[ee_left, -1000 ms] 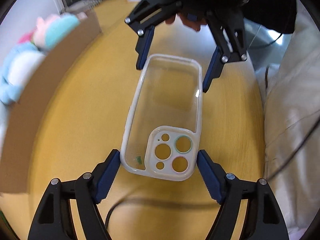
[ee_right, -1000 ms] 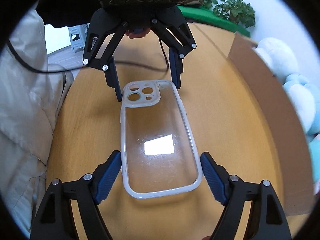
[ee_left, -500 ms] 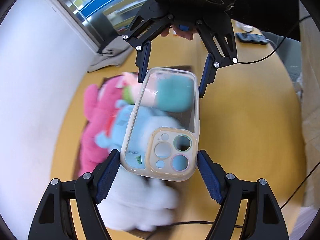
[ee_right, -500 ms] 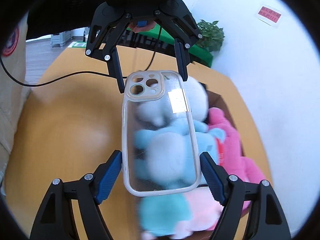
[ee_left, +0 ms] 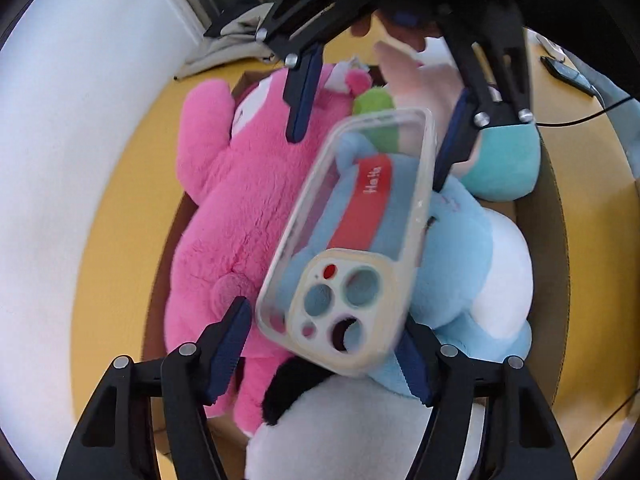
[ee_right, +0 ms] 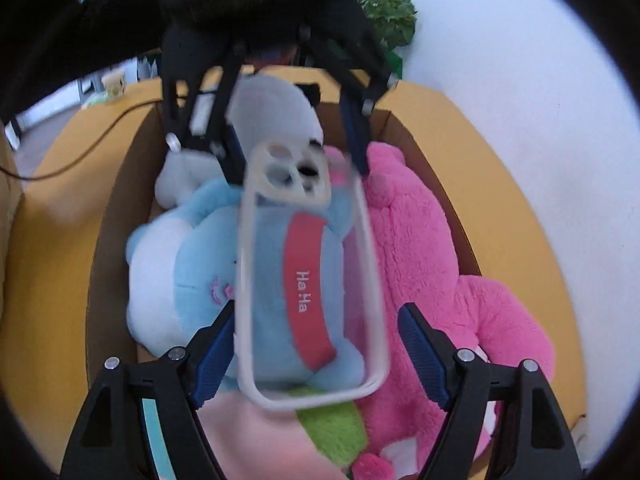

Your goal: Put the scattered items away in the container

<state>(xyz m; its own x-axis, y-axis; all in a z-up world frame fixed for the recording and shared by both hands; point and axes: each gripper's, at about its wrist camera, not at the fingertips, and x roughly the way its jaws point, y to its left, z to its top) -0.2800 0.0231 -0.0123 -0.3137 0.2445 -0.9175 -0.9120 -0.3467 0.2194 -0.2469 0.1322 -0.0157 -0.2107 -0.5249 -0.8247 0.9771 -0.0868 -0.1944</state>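
Observation:
A clear phone case [ee_left: 360, 216] with a cream rim hangs between my two grippers, above the cardboard box [ee_left: 556, 216] of plush toys. Its camera end lies skewed between the closing jaws of my left gripper [ee_left: 320, 344]. There the right finger touches it, and the left pad [ee_left: 230, 340] stands apart from its rim. The plain end of the case [ee_right: 308, 312] sits in my right gripper [ee_right: 316, 344], whose left pad [ee_right: 218, 344] presses on the rim. The other pad is close beside it. Each gripper also shows at the top of the other's view.
The box [ee_right: 112, 200] holds a pink plush [ee_left: 236, 208], a blue and white plush [ee_right: 176, 264] with a red band, and a white plush [ee_left: 352, 436]. It stands on a yellow table [ee_right: 40, 264] by a white wall. A black cable [ee_right: 84, 156] crosses the table.
Both grippers have carried the case sideways from over bare table to above the plush-filled box. The case has tilted, and a gap has opened at the left gripper's left pad.

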